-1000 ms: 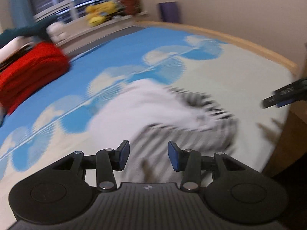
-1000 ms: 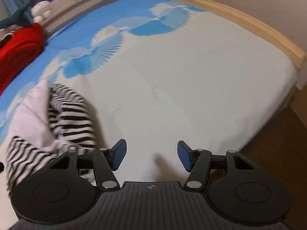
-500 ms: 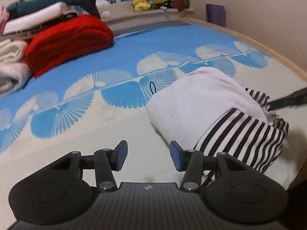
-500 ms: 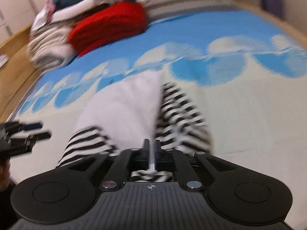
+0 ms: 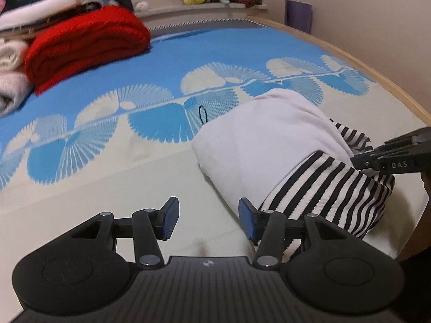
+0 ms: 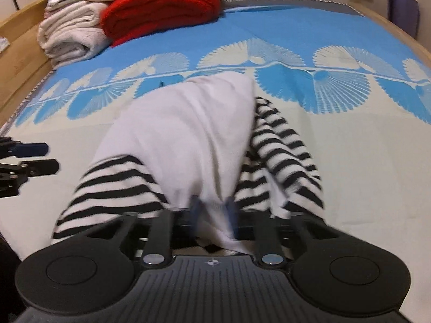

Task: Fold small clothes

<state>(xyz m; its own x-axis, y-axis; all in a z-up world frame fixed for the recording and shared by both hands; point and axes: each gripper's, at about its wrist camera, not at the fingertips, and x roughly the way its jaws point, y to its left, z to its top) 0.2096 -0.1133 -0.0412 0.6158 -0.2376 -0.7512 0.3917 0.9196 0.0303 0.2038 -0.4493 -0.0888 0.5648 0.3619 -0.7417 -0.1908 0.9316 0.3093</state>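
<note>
Striped garment (image 6: 188,140) bunched on the bed (image 5: 134,177). Right tool (image 6: 211,212) clamped on its near white fold. Left tool (image 5: 207,220) spread wide, holding nothing, just left of the garment's striped edge.

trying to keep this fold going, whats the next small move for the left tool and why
Probably close the left tool on the near edge of the white and black-striped garment: it sits open and empty beside it, while the right tool has fabric between its fingers.
</note>
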